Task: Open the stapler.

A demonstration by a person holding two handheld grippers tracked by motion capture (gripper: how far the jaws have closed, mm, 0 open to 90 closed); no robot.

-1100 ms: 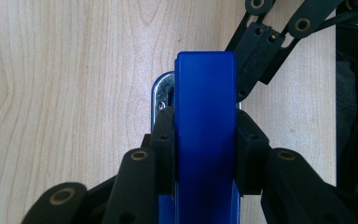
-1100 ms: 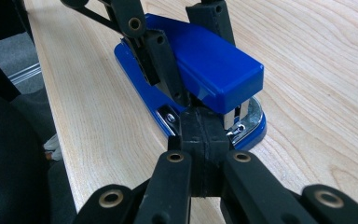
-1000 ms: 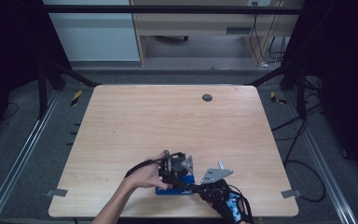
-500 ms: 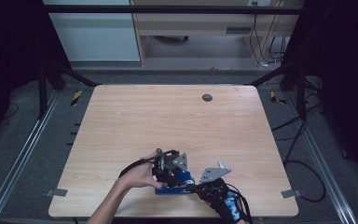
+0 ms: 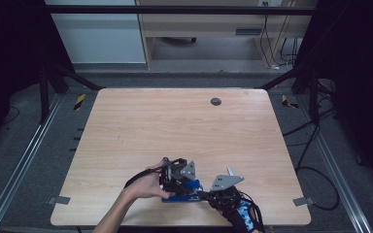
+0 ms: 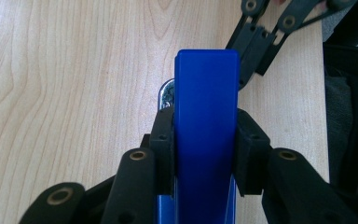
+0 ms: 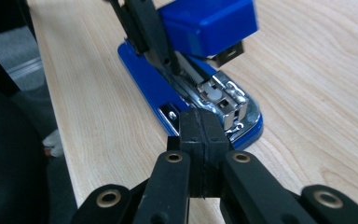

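The stapler (image 5: 182, 191) lies at the near edge of the bench (image 5: 184, 126). The left gripper (image 6: 205, 154) grasps its raised blue top between its jaws. The right gripper (image 7: 200, 140), jaws clenched empty, presses on the stapler's base end.

— Where does the blue metal-and-plastic stapler (image 5: 182, 193) sit?
— On the pale wooden table (image 5: 175, 126), near its near edge, between the left gripper (image 5: 176, 174) and the right gripper (image 5: 209, 195).

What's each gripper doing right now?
Left gripper: closed on the blue stapler's top arm, lifted open.
Right gripper: shut, nothing between its pads, tips pressing on the stapler's rear end.
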